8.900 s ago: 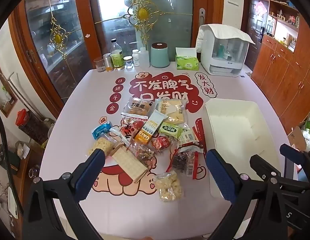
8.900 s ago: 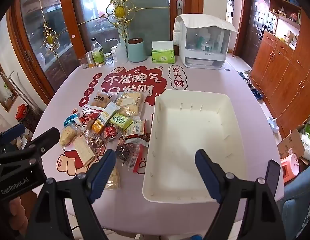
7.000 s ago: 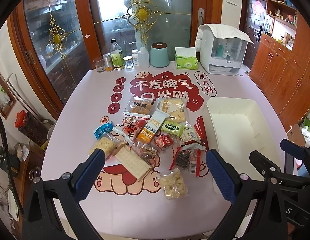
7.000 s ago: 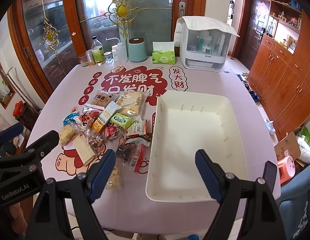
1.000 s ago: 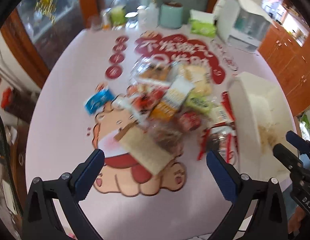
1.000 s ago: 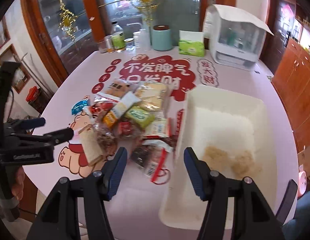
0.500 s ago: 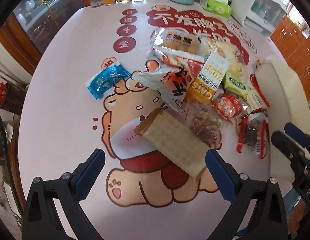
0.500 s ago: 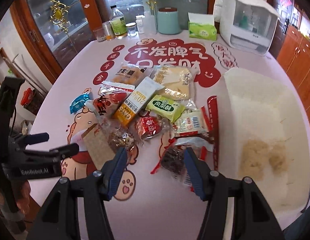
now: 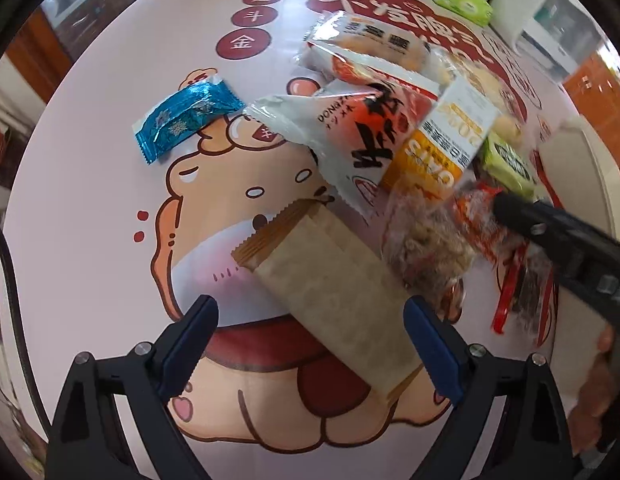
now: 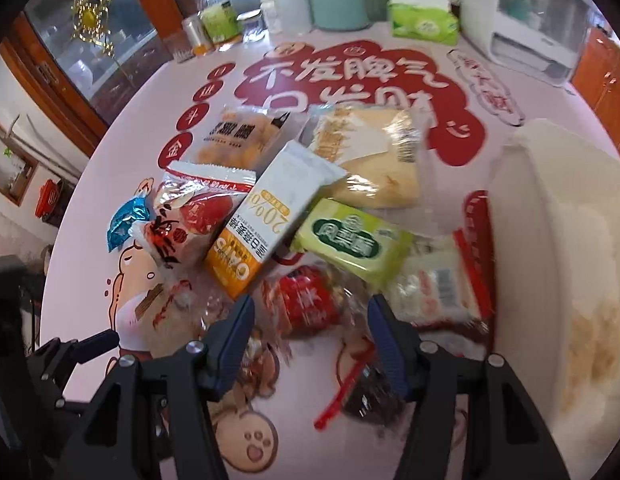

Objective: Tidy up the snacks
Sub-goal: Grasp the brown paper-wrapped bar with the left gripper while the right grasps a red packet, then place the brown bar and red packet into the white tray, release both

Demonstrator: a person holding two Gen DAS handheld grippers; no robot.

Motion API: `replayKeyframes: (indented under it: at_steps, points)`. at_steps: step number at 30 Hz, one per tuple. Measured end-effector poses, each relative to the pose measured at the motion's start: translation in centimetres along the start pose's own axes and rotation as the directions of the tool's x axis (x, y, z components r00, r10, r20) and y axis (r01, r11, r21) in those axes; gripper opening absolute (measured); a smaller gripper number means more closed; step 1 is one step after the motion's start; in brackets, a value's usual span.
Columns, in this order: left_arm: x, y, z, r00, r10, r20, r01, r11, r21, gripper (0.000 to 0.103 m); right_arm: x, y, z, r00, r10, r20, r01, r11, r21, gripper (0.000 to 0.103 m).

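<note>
Two grippers low over the snack pile. Left gripper [image 9: 310, 342] is wide open w/ the brown paper packet [image 9: 329, 292] between its fingers, pads not touching; jaws were just closing a bit. Right gripper [image 10: 310, 344] is half open over the red snack pack [image 10: 308, 300], gripping nothing. Farther back: orange oats bar [image 10: 266, 224], green pack [image 10: 349, 240], white bin [image 10: 549, 240] off right.

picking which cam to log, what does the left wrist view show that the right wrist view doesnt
Only the left wrist view: the whole brown paper packet between the open left gripper.
Only the right wrist view: the white bin, the teal canister, and the red packet by the right gripper.
Both: the blue packet, oats bar, green packet.
</note>
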State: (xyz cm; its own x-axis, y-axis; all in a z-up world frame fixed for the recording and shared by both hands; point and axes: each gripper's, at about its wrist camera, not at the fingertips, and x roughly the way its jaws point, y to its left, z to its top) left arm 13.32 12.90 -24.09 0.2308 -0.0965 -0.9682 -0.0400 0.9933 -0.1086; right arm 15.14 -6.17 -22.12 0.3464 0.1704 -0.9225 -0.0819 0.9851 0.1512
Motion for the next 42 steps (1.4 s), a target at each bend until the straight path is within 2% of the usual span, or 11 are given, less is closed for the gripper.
replayKeyframes:
  at_steps: [4, 9, 14, 16, 21, 25, 28, 31, 33, 35, 42]
  points:
    - [0.4, 0.3, 0.0, 1.000, 0.005, 0.005, -0.005, 0.999, -0.050, 0.093, 1.9, 0.6, 0.7, 0.999, -0.031, -0.037, 0.029, 0.998, -0.051, 0.060]
    - [0.7, 1.1, -0.1, 1.000, 0.007, -0.003, -0.007, 0.994, -0.111, 0.093, 3.3, 2.3, 0.8, 0.995, -0.089, -0.055, 0.079, 0.983, -0.163, 0.067]
    - [1.0, 0.5, -0.6, 0.999, 0.042, 0.008, -0.041, 0.991, -0.130, 0.093, 4.0, 2.1, 0.9, 0.993, -0.058, -0.101, 0.040, 0.986, -0.164, 0.071]
    - [1.3, 0.3, -0.6, 0.998, 0.059, 0.001, -0.058, 0.989, -0.137, 0.093, 4.0, 1.9, 1.0, 0.992, -0.045, -0.115, 0.026, 0.986, -0.163, 0.069]
    - [2.0, -0.1, -1.0, 0.998, 0.061, -0.018, -0.063, 0.989, -0.136, 0.094, 3.6, 1.7, 1.0, 0.992, -0.006, -0.125, -0.017, 0.984, -0.177, 0.054]
    - [2.0, 0.2, -1.7, 0.994, 0.103, -0.033, -0.107, 0.986, -0.127, 0.094, 3.2, 1.8, 0.7, 0.991, 0.013, -0.132, -0.036, 0.984, -0.176, 0.052]
    - [1.5, 1.1, -2.6, 0.993, 0.115, -0.027, -0.118, 0.985, -0.126, 0.087, 2.8, 1.4, 0.3, 0.989, 0.037, -0.140, -0.060, 0.985, -0.159, 0.051]
    - [0.5, 1.2, -3.2, 0.992, 0.128, 0.006, -0.126, 0.987, -0.095, 0.055, 2.5, 1.0, 0.1, 0.987, 0.062, -0.148, -0.083, 0.986, -0.143, 0.048]
    - [0.3, 1.3, -3.3, 0.993, 0.121, -0.001, -0.120, 0.989, -0.081, 0.052, 2.2, 0.8, 0.0, 0.986, 0.069, -0.149, -0.090, 0.986, -0.139, 0.048]
    - [0.1, 1.4, -3.5, 0.993, 0.121, 0.006, -0.120, 0.990, -0.081, 0.052, 2.1, 0.8, -0.1, 0.986, 0.072, -0.148, -0.093, 0.986, -0.137, 0.042]
    - [-1.9, 2.8, -5.1, 0.989, 0.144, 0.042, -0.140, 0.986, -0.092, 0.051, 0.7, 1.3, -0.7, 0.989, 0.089, -0.122, -0.106, 0.983, -0.147, 0.040]
